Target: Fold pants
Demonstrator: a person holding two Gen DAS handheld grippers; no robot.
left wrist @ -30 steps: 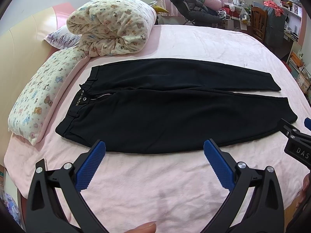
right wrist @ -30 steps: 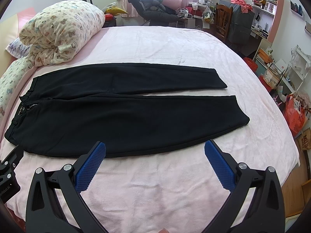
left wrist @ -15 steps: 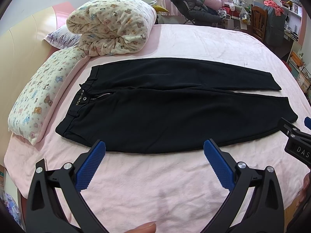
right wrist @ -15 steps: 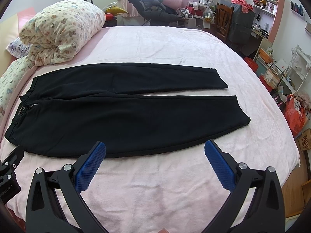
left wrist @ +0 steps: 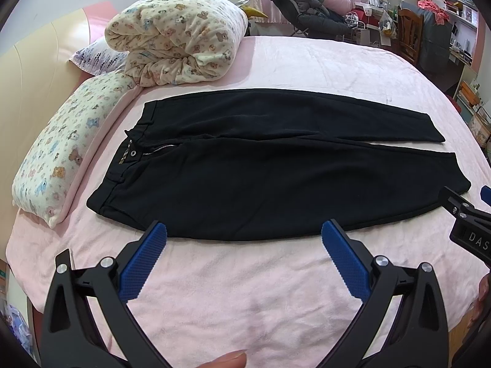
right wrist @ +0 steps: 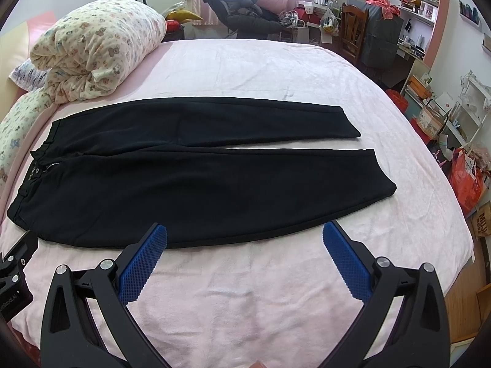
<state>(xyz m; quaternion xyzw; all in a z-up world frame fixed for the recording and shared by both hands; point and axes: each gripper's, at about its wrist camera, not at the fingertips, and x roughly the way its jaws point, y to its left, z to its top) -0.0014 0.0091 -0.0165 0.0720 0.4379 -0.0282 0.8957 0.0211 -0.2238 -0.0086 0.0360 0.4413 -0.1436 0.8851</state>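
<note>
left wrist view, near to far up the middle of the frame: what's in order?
left gripper, open → bare strip of pink bedsheet → black pants, near leg, then far leg → more pink sheet → dark reclining chair beyond the bed, by the window.

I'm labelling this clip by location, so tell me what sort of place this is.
A lived-in bedroom, most likely in a home. The black pants lie flat on a bed with a pink blanket, a bear-print pillow and a rolled quilt sit at its head, and cluttered bookshelves line the far wall.
</note>
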